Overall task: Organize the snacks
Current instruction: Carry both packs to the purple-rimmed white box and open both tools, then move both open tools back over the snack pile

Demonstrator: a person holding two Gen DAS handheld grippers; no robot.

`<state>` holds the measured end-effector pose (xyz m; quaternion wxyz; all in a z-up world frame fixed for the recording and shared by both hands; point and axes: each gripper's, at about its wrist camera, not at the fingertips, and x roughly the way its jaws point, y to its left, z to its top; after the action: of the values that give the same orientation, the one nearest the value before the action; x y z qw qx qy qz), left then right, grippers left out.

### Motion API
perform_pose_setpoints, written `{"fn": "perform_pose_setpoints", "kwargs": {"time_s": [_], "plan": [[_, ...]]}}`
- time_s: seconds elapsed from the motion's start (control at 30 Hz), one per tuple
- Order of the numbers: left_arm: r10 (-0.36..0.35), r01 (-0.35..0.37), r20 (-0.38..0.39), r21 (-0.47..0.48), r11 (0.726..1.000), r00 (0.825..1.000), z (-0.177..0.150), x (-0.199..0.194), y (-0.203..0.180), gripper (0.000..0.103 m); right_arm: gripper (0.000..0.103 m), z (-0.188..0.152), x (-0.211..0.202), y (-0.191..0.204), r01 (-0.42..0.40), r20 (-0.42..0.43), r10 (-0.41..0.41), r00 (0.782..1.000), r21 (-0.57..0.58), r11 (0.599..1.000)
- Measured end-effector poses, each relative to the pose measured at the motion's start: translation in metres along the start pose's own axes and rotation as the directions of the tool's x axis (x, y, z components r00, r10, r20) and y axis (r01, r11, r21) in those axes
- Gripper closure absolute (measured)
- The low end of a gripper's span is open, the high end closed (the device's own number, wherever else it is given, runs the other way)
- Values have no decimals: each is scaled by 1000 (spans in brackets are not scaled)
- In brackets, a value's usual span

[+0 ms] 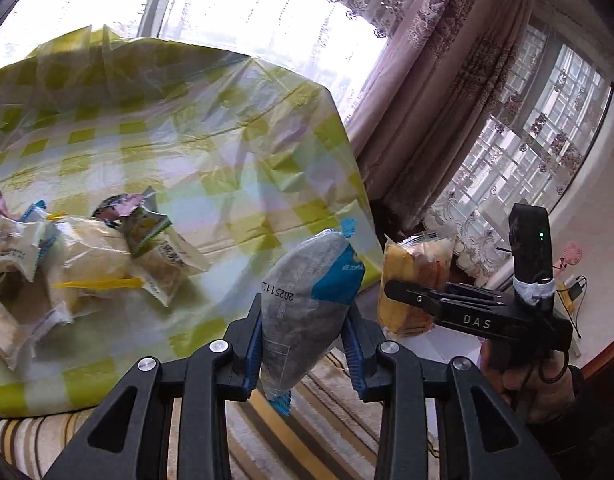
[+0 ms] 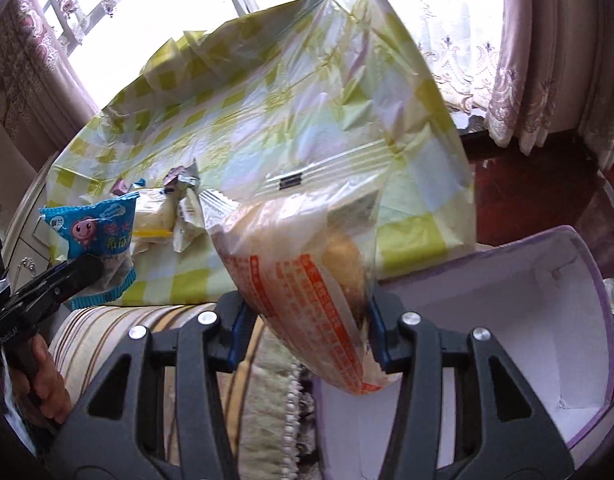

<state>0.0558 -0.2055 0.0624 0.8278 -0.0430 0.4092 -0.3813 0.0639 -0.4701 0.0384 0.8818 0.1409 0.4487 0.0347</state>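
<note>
With each packet clamped clear of the counter (image 1: 211,128) edge, left gripper (image 1: 303,344) holds the blue snack (image 1: 311,292) and right gripper (image 2: 307,332) the bread bag (image 2: 307,264), evidently bound for the open box (image 2: 547,320).

- My left gripper (image 1: 303,344) up close: black linkage arms with triangular cut-outs, four round silver screws across the joints, blue pads (image 1: 251,354) lining the fingers.
- My right gripper (image 2: 309,330) is the same build, with black arms, silver screws and blue pads (image 2: 239,320).
- From the left camera, the right unit's black body reads "DAS" in white, with a green light, pale tape and a black cable.
- A dark sleeve (image 1: 575,384) sits behind its handle.
</note>
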Motion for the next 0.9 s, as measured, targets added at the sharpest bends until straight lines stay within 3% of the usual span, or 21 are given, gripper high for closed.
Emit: {"fn": "perform_pose_setpoints", "kwargs": {"time_s": [0.1, 0.23, 0.4, 0.5, 0.6, 0.67, 0.8, 0.9], "plan": [[-82, 84, -83, 20, 996, 993, 1, 32, -21, 67, 52, -10, -2, -28, 81, -15, -80, 997, 45, 996], [-159, 163, -184, 4, 987, 970, 1, 66, -38, 66, 51, -23, -1, -59, 160, -38, -157, 987, 108, 981], [-184, 192, -271, 3, 981, 945, -1, 95, -50, 65, 51, -29, 4, -83, 214, -72, -205, 976, 174, 961], [-193, 197, -279, -11, 980, 941, 1, 102, -51, 57, 49, -34, 7, -95, 245, -89, -231, 969, 205, 948], [-185, 187, -273, -19, 982, 944, 3, 102, -49, 39, 48, -37, 9, -101, 284, -105, -267, 958, 212, 935], [-187, 186, -260, -29, 982, 947, 4, 99, -46, 37, 47, -37, 9, -102, 284, -102, -267, 958, 220, 933], [-161, 154, -233, -46, 987, 959, 4, 91, -39, 35, 33, -31, 4, -96, 331, -68, -324, 944, 203, 921], [-121, 112, -205, -54, 992, 971, 5, 84, -32, 34, 31, -25, 2, -87, 353, -46, -350, 936, 177, 919]]}}
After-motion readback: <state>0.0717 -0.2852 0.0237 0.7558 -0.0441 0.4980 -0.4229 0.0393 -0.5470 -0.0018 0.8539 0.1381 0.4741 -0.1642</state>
